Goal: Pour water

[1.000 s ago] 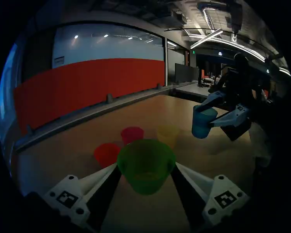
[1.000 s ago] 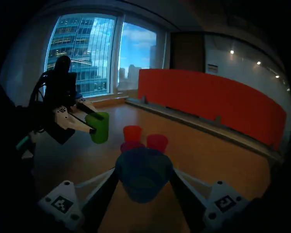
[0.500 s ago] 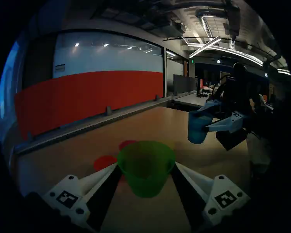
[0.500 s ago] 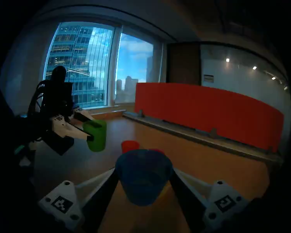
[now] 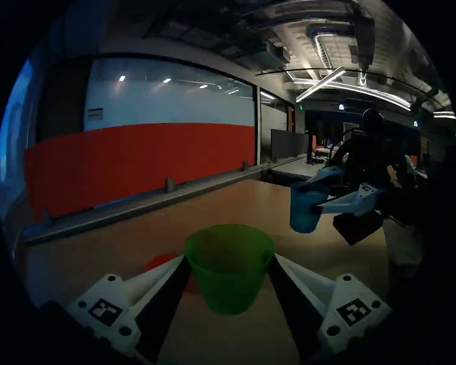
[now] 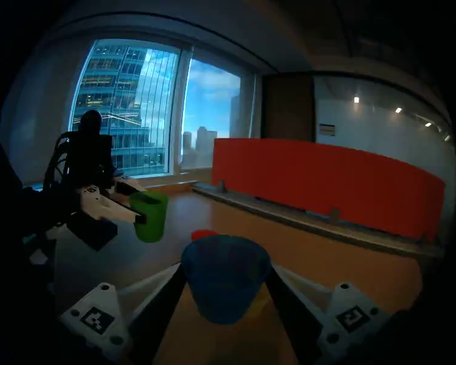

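A red cup [image 5: 160, 263] sits on the worktop [image 5: 131, 234], partly hidden behind a finger of the left tool [image 5: 228, 263]. It looks like a spare cup, set down out of the way.

In the middle, the left tool has its two fingers pressed on the sides of a green cup [image 5: 229, 277]. The fingers are open just as wide as the cup. The cup is upright and up in the air above the worktop, with its mouth to the top. I think it is held level so nothing spills out.

Over to the right, the right tool [image 6: 226, 271] grips a blue cup [image 6: 226, 289] the same way, with both fingers squeezing its sides. That cup is upright too and lifted off the worktop. It hangs near the green cup but apart from it.

I think both cups are lifted so one can tip into the other. I cannot tell which one is meant to pour. Neither cup is tipped, so the pouring is not yet begun. The room is dim, and I cannot tell if there is water in either cup. The next move needs one rim over the other cup's mouth, then a slow tip so no water splashes.
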